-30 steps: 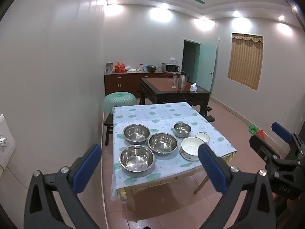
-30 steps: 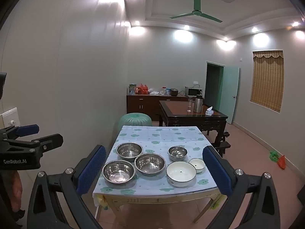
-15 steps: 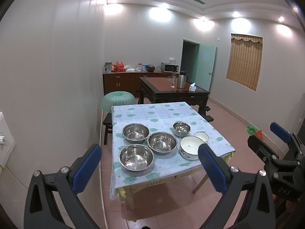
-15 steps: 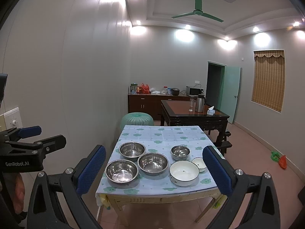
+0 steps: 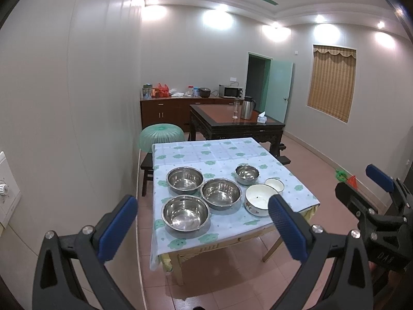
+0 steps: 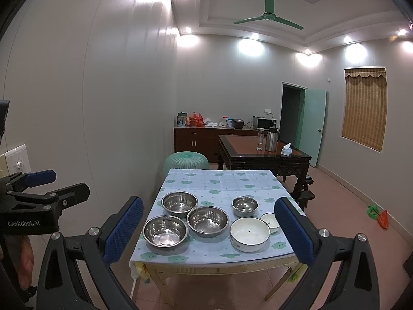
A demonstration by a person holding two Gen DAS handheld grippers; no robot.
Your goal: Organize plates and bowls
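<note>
Both tongs released, jaws wide, nothing held: left gripper, right gripper well short of table. Steel bowls and white bowls spread singly along near edge, likely unsorted, nesting not begun.

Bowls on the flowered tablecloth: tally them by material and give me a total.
Steel bowls: 4, namely three large and one small.
White enamel bowls: 2, one large and one small.
Total: 6.
</note>
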